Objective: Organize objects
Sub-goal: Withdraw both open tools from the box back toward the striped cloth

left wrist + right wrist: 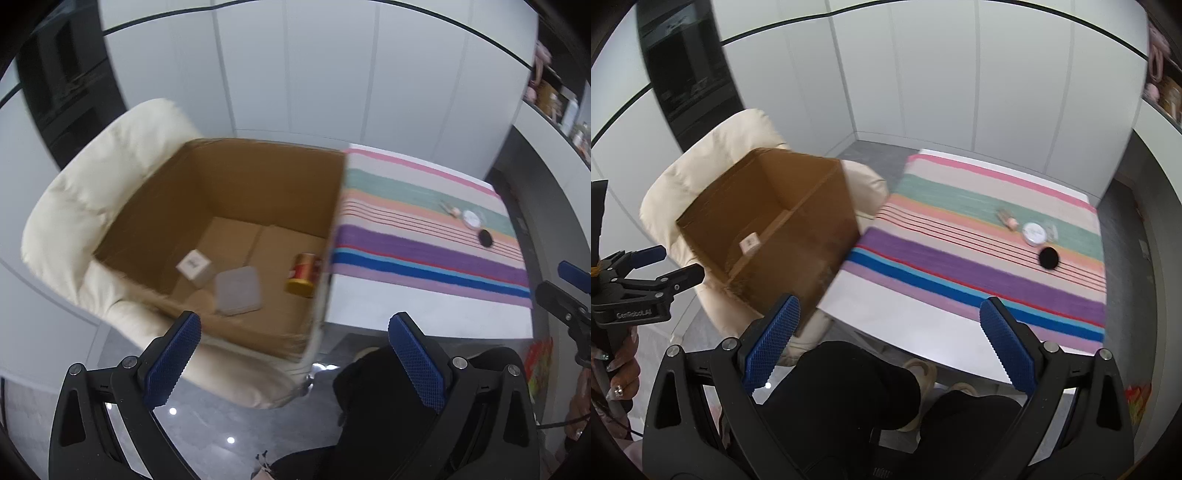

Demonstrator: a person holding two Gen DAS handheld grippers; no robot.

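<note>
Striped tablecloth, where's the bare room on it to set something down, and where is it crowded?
Most of the striped tablecloth is bare: the whole stretch between the cardboard box and the far-right cluster. Crowded only there, where the white round tin, black disc and a small pinkish item sit close together.

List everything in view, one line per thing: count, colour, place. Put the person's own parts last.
cardboard box: 1, brown, open, on the armchair
armchair: 1, cream, left of the table
small cube box: 1, white, inside the cardboard box
flat plastic case: 1, translucent white, inside the cardboard box
can: 1, red and gold, lying inside the cardboard box
table: 1, white
striped cloth: 1, multicoloured, on the table
round tin: 1, white, on the cloth
round disc: 1, black, on the cloth
small pinkish item: 1, on the cloth, too blurred to identify
left hand-held gripper: 1, black with blue pads, open
right hand-held gripper: 1, black with blue pads, open
</note>
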